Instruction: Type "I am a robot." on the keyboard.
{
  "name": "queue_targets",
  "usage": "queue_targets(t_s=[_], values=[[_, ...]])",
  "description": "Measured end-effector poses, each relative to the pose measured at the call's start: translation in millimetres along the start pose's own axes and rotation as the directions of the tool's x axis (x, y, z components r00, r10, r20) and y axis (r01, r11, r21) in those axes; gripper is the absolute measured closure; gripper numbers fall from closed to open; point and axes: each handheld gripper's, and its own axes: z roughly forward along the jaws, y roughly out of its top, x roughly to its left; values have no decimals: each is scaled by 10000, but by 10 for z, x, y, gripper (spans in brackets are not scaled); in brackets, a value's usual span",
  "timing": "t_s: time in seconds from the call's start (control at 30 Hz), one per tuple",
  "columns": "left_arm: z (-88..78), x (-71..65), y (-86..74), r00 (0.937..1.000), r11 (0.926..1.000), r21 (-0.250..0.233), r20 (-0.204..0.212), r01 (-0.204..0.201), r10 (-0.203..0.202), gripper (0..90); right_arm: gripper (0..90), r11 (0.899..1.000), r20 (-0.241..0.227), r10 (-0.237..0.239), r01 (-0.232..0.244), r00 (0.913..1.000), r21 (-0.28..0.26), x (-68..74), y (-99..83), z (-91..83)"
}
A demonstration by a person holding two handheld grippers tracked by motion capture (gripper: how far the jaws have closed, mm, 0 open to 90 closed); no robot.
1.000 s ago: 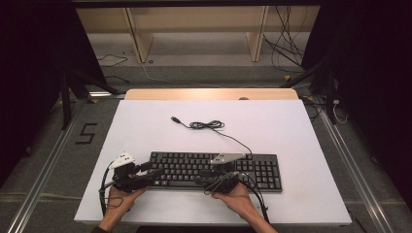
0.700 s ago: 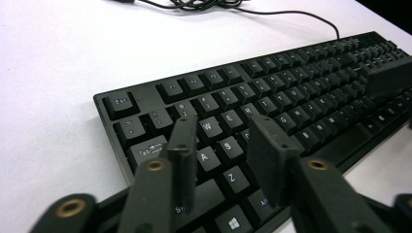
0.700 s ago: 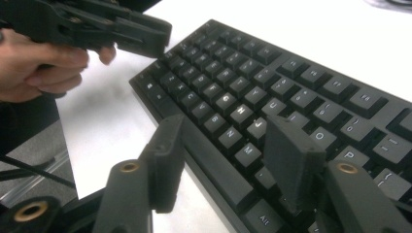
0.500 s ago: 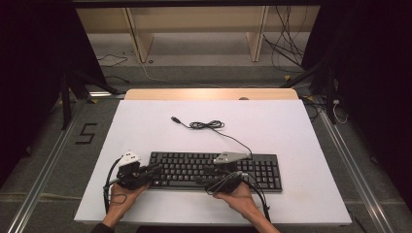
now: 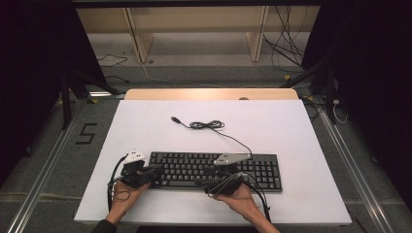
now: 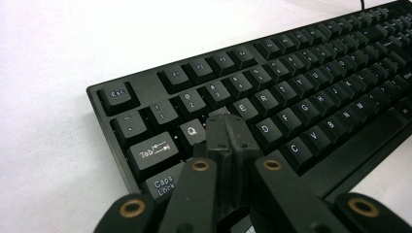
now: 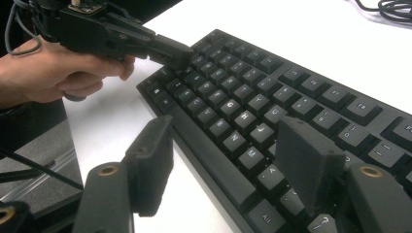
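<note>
Pressing keys on the keyboard point(image 5: 214, 171) near the worktop's front edge: keep the clenched left claw point(image 6: 227, 130) vertical over one key; right claw point(image 7: 233, 160) hangs released.

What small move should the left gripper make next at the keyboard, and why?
Probably press the tip straight down. The left gripper has just closed its jaws with nothing between them, and its tip sits over the W key of the keyboard; whether it touches yet is unclear.
</note>
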Motion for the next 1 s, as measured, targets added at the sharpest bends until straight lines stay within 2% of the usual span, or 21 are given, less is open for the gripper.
queue_targets(t_s=[0.5,0.57,1.0], values=[[26,2,-4,10000,9998,214,8,61,-61,889,394,10000,7,-72,72,10000,22,18,-11,-21],[40,3,-11,10000,9993,385,-47,6,-4,889,394,10000,17,-71,71,10000,17,22,-14,-17],[38,-3,-12,10000,9992,388,-27,29,-28,890,394,9999,12,-108,108,9999,70,31,-24,-16]])
